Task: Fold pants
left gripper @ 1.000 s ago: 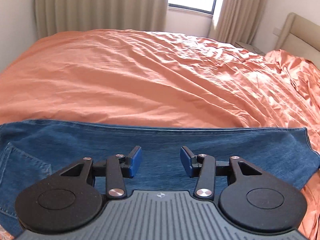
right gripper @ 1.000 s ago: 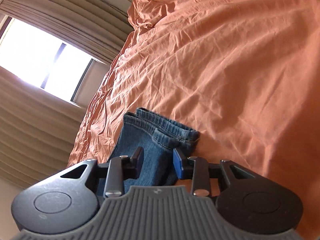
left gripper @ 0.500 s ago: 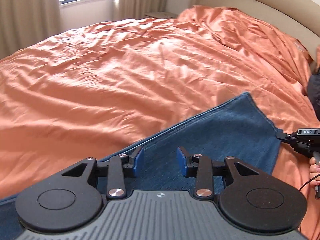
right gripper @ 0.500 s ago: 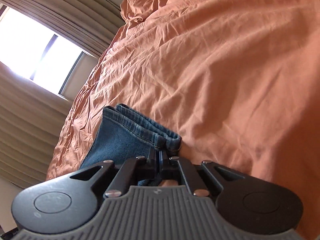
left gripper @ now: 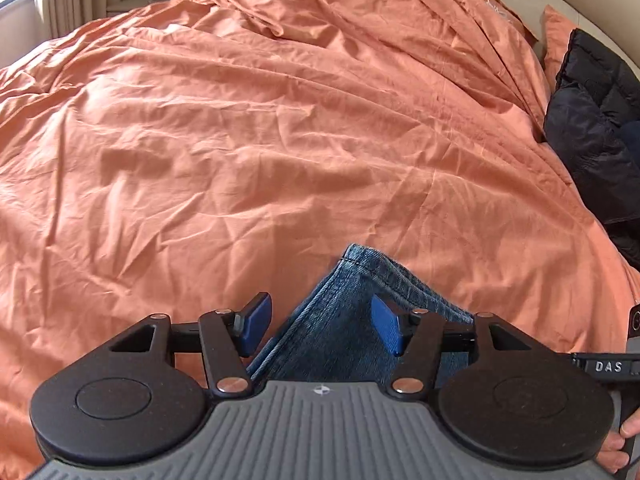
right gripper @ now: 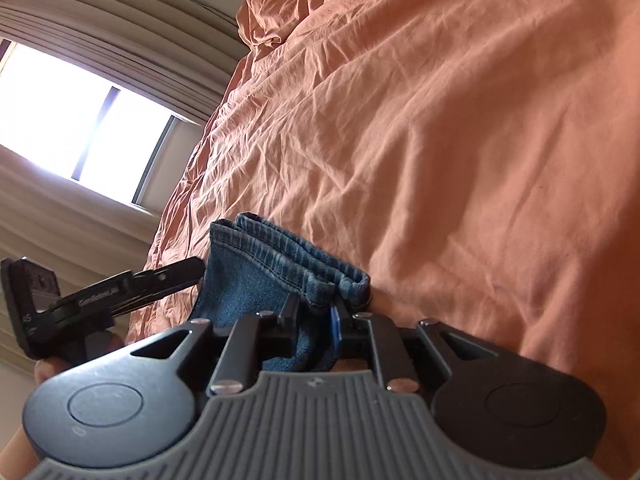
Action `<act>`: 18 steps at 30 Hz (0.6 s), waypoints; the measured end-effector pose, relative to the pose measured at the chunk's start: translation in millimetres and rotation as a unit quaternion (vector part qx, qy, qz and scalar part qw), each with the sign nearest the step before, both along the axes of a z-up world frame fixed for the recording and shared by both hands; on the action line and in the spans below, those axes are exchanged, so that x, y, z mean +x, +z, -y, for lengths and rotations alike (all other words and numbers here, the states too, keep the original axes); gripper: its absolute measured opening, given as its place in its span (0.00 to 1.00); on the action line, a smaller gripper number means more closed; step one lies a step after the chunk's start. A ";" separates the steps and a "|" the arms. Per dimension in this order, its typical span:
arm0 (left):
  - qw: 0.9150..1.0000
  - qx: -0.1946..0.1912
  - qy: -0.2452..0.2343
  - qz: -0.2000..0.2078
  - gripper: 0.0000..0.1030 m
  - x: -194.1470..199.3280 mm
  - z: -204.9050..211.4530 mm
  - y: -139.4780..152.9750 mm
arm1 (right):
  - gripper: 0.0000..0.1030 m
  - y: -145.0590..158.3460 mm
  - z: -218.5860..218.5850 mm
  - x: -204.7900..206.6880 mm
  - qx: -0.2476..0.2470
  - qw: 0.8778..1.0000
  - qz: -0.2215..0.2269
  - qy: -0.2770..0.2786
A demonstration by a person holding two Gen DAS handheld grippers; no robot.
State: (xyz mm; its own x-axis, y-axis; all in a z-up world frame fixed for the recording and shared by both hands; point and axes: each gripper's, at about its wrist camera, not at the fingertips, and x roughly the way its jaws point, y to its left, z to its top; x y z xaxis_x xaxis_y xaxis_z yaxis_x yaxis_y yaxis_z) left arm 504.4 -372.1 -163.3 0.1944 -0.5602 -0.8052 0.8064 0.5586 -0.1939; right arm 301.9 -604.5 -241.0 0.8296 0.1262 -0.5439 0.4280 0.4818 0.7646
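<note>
Right gripper (right gripper: 316,316) nipped on the hem end of the jeans (right gripper: 256,276), jaws easing apart a little, denim between them. Left gripper (left gripper: 320,322) over the same hem corner, jaws opening, pads clear of the cloth — nothing held. Judged step: taking both hem corners to carry the legs over; next, the left must close on the cloth. Beyond: rumpled orange bedspread (left gripper: 240,120), dark jacket (left gripper: 592,120), curtains, bright window

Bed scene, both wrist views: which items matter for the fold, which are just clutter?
Job:
- jeans, hem end on the bed
- left gripper, jaws opening around the jeans' corner
- right gripper, jaws opening, denim between them

Lying about:
- orange duvet
- black puffer jacket
- curtains
- window
</note>
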 end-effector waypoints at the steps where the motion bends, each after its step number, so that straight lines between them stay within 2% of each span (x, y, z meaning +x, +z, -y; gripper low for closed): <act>1: 1.000 0.007 -0.006 -0.005 0.64 2.2 7.4 -5.1 | 0.15 0.3 -0.1 -0.8 0.003 1.000 0.001 -0.003; 2: 1.000 0.012 -0.011 -0.011 0.60 3.2 12.4 -9.0 | 0.12 0.2 0.1 -1.5 0.005 1.000 0.001 -0.006; 3: 1.000 0.009 -0.015 -0.017 0.43 3.0 16.2 -10.7 | 0.10 0.1 0.5 -2.1 0.005 1.000 -0.001 -0.008; 4: 1.000 0.006 -0.019 -0.011 0.35 0.1 17.5 -10.7 | 0.05 0.2 1.2 -4.1 0.007 1.000 -0.001 -0.011; 5: 1.000 0.005 -0.025 0.005 0.32 -4.2 18.2 -9.3 | 0.03 0.5 1.5 -4.9 0.012 1.000 0.001 -0.012; 7: 0.999 0.001 -0.030 0.031 0.15 -13.5 16.1 -3.1 | 0.02 5.9 0.5 -7.7 0.013 1.000 0.007 -0.016; 10: 0.998 -0.023 -0.026 0.058 0.11 -24.6 11.9 15.1 | 0.01 26.2 -7.6 -11.7 -0.025 0.999 0.018 -0.017; 13: 0.996 -0.027 -0.032 0.084 0.11 -32.2 20.4 29.7 | 0.00 44.6 -14.2 -16.6 -0.071 0.997 0.023 -0.022; 16: 0.995 -0.027 -0.038 0.086 0.11 -33.9 31.3 28.6 | 0.00 47.0 -12.4 -20.2 -0.095 0.995 0.013 -0.031; 18: 0.995 -0.012 -0.042 0.092 0.11 -35.4 41.2 20.8 | 0.00 41.6 -6.2 -17.8 -0.088 0.996 0.005 -0.023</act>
State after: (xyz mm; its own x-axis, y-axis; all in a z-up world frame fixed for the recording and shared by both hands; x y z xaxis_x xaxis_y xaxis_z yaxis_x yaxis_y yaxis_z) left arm 469.0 -413.3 -142.5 0.2901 -0.5997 -0.7458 0.8727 0.4855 -0.0509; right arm 284.1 -598.4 -199.4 0.8382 -0.0097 -0.5452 0.4453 0.5892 0.6742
